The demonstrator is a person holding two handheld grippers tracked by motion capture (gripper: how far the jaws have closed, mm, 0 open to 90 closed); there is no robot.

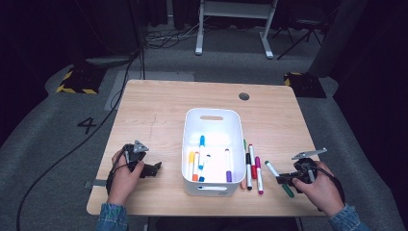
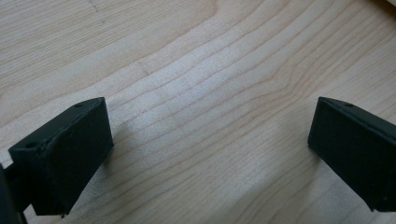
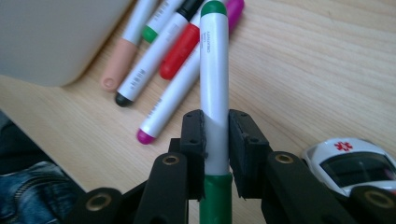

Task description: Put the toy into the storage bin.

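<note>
A pale wooden tabletop (image 1: pixel 159 103) stands on grey carpet. In the middle sits a white bin (image 1: pixel 211 120) with a handle slot, and inside it lie several markers, among them a blue one (image 1: pixel 202 144), an orange one (image 1: pixel 191 161) and a purple one (image 1: pixel 228 166). Just beside the bin's right wall lie more markers in a row: black (image 1: pixel 248 166), red (image 1: pixel 252 161), magenta (image 1: pixel 259 175). A small white toy ambulance (image 3: pixel 348 161) rests close by.

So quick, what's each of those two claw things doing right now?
Left gripper: open, nothing between the jaws, just bare table.
Right gripper: closed on a green marker.
</note>
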